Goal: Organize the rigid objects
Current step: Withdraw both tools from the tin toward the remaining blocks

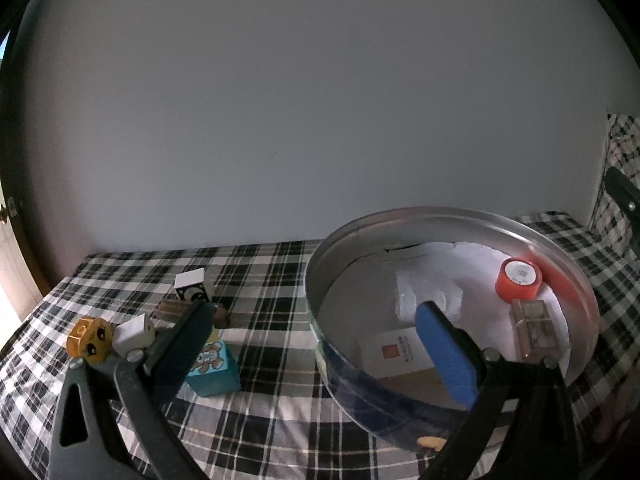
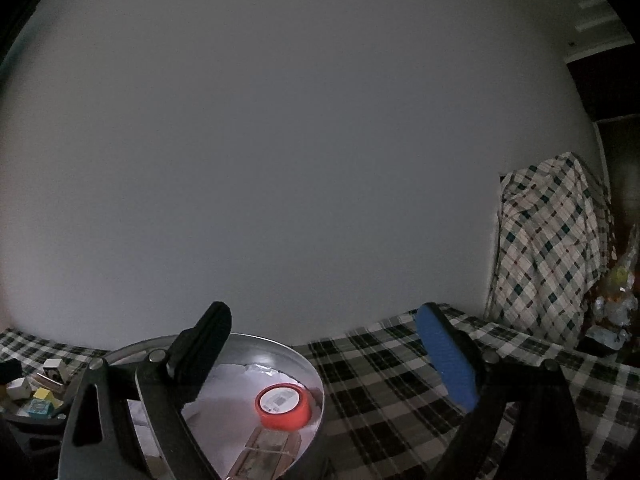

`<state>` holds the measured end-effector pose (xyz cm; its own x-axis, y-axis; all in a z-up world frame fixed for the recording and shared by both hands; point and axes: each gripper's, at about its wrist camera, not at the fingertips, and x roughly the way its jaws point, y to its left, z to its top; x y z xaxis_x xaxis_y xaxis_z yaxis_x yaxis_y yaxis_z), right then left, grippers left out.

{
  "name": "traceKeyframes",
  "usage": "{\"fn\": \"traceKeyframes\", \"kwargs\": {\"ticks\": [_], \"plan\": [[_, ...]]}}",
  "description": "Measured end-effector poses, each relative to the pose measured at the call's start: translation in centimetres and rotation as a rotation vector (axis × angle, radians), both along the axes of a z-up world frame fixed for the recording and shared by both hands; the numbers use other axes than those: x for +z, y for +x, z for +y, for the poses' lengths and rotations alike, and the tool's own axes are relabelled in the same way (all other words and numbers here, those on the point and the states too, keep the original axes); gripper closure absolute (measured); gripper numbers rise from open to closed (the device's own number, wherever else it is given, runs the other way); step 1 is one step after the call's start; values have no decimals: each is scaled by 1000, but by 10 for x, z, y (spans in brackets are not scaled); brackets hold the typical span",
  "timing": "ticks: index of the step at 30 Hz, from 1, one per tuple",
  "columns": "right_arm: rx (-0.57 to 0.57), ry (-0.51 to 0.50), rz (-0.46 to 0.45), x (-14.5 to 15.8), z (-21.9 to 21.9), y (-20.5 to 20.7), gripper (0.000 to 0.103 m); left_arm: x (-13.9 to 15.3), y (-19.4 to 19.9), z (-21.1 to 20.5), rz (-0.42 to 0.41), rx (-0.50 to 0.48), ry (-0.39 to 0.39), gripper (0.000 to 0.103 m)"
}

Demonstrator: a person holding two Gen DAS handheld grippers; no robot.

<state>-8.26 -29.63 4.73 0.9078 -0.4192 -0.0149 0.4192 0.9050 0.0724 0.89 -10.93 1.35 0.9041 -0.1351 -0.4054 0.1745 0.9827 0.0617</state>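
While still mid-sort, with 2 items already in the round metal tin [image 1: 440, 220] and a cluster left on the plaid cloth [image 1: 272, 264]: step judged as between a drop-off and the next pick. Left wrist view: left gripper [image 1: 316, 344] with jaws wide apart, nothing between the pads, straddling the tin's near wall; 1 pad dark, 1 blue and ribbed. Inside tin: orange tape roll [image 1: 519, 280], squat cylinder with white label, lying flat against the far right wall; clear plastic box [image 1: 534, 328], rectangular, glossy, just beside it; white paper lining beneath. Left of tin, on cloth: teal carton [image 1: 214, 372] with cartoon print, upright; white cube [image 1: 134, 332]; yellow block with painted eyes [image 1: 88, 338]; black-and-white box [image 1: 192, 284] further back. Right wrist view: right gripper [image 2: 324, 360] likewise spread wide and empty, held above the tin's right rim, tape roll below. Next move judged to call for a reach toward the remaining blocks, the teal carton nearest, with pads squared on flat opposite faces.
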Motion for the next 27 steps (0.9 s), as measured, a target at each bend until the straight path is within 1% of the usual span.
{"fn": "traceKeyframes", "kwargs": {"ticks": [5,10,17,22,25,27], "plan": [[12,26,-5,0,4,-12,7,-1,-2,5,10,-6,-8,0],[-1,2,-24,1,15,-24,7,-1,-5,13,17,-12,-8,0],[5,-14,-31,2,26,-29,8,-4,-2,41,38,14,-37,0],[30,22,-19,1,34,-27,8,-6,3,61,41,50,-32,1],[72,70,2,-2,43,-23,7,-6,7,73,42,69,-26,1],[100,77,21,-3,55,-18,7,-7,11,83,43,83,-21,1]]}}
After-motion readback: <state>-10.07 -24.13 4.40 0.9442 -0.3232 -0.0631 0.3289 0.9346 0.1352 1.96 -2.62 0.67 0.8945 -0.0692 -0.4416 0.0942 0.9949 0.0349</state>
